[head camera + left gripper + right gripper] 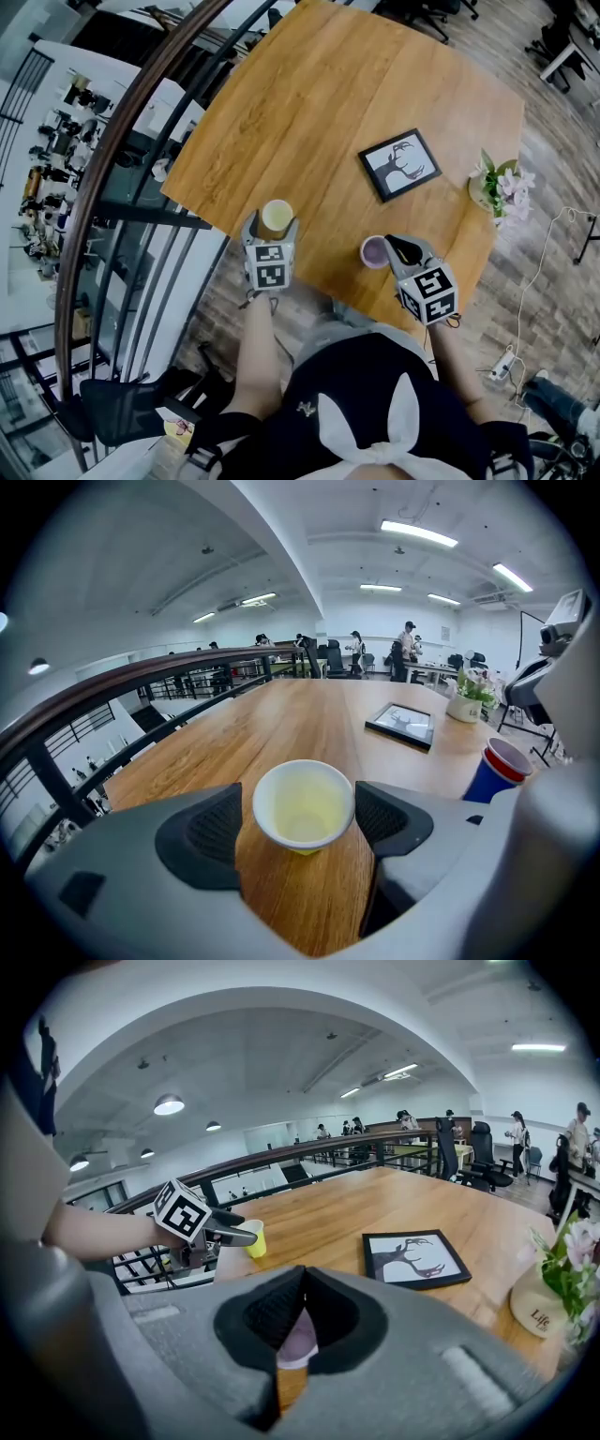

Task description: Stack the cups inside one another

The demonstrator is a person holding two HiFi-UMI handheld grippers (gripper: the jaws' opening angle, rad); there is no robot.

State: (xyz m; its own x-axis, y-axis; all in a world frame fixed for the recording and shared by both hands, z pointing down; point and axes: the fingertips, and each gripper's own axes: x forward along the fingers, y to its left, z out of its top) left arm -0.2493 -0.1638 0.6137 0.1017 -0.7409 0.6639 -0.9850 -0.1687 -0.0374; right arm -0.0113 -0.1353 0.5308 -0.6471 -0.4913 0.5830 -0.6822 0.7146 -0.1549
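Two cups sit at the near edge of the table (356, 94), neither one stacked yet, so this looks like the grab-the-first-cup stage. The left gripper (273, 225) has its jaws spread on either side of the yellow cup (303, 806), which stands upright on the wood. The pads are close to its rim but don't seem to be squeezing it.

My guess at the next move: close on the yellow cup gently (thin cups dent), lift it, carry it over the blue cup (497, 772) and drop it in straight.

The right gripper (300, 1312) is pressed together, and it looks like it's pinching the near wall of the blue cup, probably to steady it.

Further out are a framed picture (400, 164) and a flower pot (487, 192), both well clear.
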